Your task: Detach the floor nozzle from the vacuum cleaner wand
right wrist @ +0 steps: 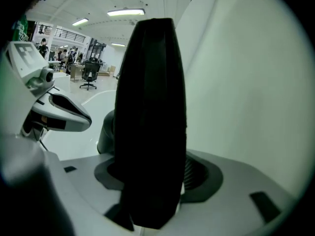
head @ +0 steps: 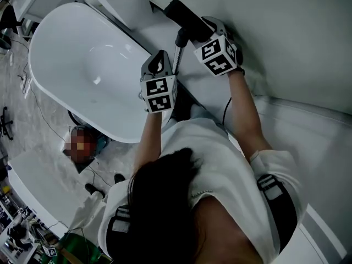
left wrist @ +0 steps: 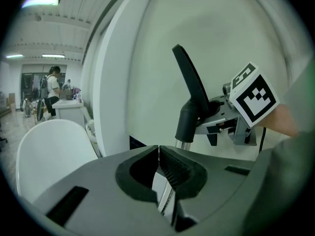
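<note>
Pull-apart step. L gripper [left wrist: 158,151] jaws pinch the metal wand [head: 177,54] near the joint; R gripper [right wrist: 155,176] jaws clamp the black floor nozzle [right wrist: 150,107], held up off the floor. Next, prob.: hold wand steady, pull nozzle straight off.

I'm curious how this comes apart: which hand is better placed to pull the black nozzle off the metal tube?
Right. The right gripper is closed on the black nozzle, so it can pull. The left gripper is clamped on the metal tube, probably best used to hold it steady.
</note>
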Tool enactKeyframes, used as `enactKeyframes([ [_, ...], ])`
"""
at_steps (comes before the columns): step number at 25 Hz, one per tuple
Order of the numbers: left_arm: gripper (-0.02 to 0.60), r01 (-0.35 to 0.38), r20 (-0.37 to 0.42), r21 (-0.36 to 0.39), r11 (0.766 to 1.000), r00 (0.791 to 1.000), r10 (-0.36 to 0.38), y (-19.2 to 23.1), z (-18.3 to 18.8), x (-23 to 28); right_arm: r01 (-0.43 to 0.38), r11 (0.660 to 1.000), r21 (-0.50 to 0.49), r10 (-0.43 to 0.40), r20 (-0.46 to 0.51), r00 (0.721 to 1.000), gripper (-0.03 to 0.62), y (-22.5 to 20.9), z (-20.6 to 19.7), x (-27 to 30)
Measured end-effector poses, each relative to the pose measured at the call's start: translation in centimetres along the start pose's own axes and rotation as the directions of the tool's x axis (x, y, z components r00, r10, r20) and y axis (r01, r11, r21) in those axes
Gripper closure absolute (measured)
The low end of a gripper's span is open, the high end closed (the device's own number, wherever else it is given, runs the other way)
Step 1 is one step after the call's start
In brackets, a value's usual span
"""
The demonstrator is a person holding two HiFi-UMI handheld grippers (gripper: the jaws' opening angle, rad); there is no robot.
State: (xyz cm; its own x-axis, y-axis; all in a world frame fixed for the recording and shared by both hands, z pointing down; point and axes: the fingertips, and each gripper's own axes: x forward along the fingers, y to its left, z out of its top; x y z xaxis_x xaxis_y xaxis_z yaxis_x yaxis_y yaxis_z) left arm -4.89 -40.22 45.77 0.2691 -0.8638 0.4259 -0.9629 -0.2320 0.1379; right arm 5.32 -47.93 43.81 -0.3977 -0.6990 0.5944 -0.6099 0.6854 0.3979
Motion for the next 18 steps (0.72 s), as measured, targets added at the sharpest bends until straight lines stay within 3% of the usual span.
enactKeyframes([
  [3,0.581,0.011,-0.003,0.003,1.000,1.000,-0.011,-0.8,-1.0,0.0,-0.011,1.000,-0.010,0.011,0.013,1.000,0.384,0.4,-0.4,-0.3],
  [18,0.572,0.115,-0.035,-0.009,0.993,0.993,-0.115,-1.0,-1.3,1.2,-0.026,1.000,-0.003,0.026,0.019,0.999,0.387,0.5,0.6,0.3],
])
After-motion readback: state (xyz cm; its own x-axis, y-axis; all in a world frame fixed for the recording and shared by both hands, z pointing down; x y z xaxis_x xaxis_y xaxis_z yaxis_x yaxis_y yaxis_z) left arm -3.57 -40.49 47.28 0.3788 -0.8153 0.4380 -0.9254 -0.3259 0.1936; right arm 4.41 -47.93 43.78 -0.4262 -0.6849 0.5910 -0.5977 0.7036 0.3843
